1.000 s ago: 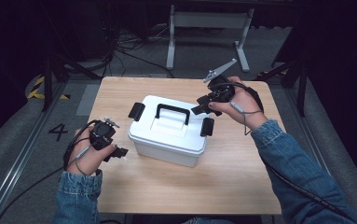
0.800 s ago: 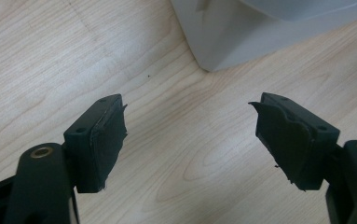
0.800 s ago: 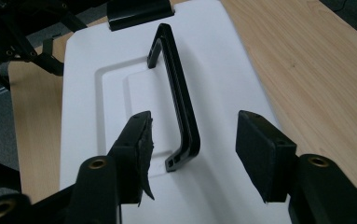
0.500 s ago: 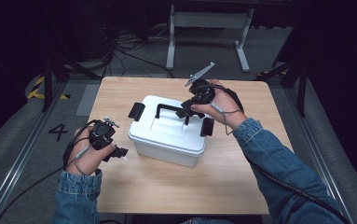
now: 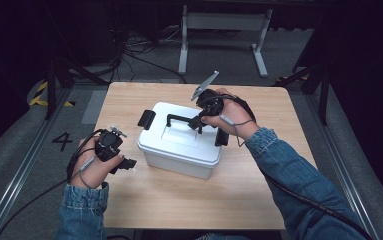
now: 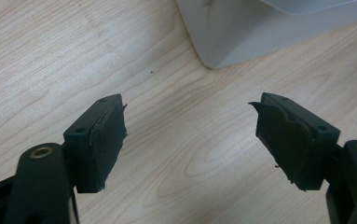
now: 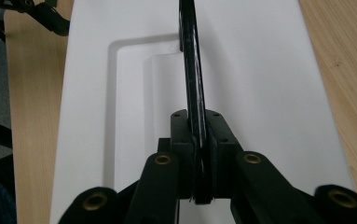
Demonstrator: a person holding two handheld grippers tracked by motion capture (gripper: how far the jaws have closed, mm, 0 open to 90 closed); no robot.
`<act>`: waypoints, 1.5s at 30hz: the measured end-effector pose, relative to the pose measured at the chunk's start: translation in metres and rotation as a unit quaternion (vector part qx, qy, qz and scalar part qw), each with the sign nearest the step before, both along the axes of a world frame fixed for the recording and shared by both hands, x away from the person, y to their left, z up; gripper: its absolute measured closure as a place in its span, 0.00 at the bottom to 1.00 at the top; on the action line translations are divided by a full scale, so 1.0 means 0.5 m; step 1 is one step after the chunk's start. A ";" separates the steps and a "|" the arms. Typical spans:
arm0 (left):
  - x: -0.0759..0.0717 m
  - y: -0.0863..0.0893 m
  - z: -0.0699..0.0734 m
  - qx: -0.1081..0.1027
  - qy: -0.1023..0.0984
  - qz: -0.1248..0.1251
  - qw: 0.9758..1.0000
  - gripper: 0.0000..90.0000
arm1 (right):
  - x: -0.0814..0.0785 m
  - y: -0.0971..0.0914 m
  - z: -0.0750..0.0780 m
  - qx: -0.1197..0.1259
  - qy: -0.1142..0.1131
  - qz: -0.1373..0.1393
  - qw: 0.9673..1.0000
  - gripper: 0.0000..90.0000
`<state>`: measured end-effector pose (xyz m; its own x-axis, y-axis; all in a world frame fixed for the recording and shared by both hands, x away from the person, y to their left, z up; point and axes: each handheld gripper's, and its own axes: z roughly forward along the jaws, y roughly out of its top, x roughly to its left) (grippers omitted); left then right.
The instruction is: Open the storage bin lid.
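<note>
Right gripper [image 7: 198, 140] just closed, now clamped on the black carry handle [image 7: 191, 70] atop the white plastic lidded box [image 5: 179, 150] mid-table. Left gripper [image 6: 190, 140] open beside box. Lift pending.

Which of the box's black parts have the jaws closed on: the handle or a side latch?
The handle on top of the white box. The right gripper is clamped on it; both side latches hang untouched at the box's ends.
</note>
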<state>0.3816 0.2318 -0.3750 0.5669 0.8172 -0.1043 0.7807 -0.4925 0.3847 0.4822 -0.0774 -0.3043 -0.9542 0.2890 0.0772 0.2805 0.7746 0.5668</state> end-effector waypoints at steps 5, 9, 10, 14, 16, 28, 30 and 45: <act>0.002 -0.003 -0.002 0.000 0.003 -0.008 1.000 0.27 | -0.005 0.005 0.003 -0.010 -0.013 0.006 1.000 0.94; 0.004 -0.005 -0.003 -0.001 0.003 -0.010 1.000 0.27 | -0.005 0.003 0.007 0.000 -0.014 0.009 1.000 0.94; 0.003 -0.005 -0.003 -0.003 0.005 -0.009 1.000 0.27 | -0.005 0.003 0.009 0.002 -0.015 0.009 1.000 0.94; 0.005 -0.002 -0.003 -0.002 0.004 -0.009 1.000 0.27 | -0.006 0.002 0.018 0.007 -0.021 0.009 1.000 0.94; 0.005 -0.002 -0.003 -0.004 0.005 -0.008 1.000 0.27 | -0.006 0.002 0.024 0.009 -0.025 0.010 1.000 0.94; 0.003 -0.001 -0.003 -0.005 0.004 -0.003 1.000 0.27 | -0.006 -0.025 0.080 0.029 -0.039 -0.006 0.999 0.94; 0.003 -0.001 -0.003 -0.006 0.005 -0.004 1.000 0.27 | -0.006 -0.032 0.091 0.033 -0.042 -0.009 0.999 0.94; 0.003 -0.001 -0.002 -0.003 0.006 -0.002 1.000 0.27 | -0.010 -0.069 0.134 0.041 -0.052 -0.024 0.998 0.94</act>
<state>0.3833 0.2312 -0.3759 0.5693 0.8139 -0.1164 0.7829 -0.4935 0.3789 0.4774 -0.1121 -0.2372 -0.9437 0.3308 0.0037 0.2522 0.7120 0.6553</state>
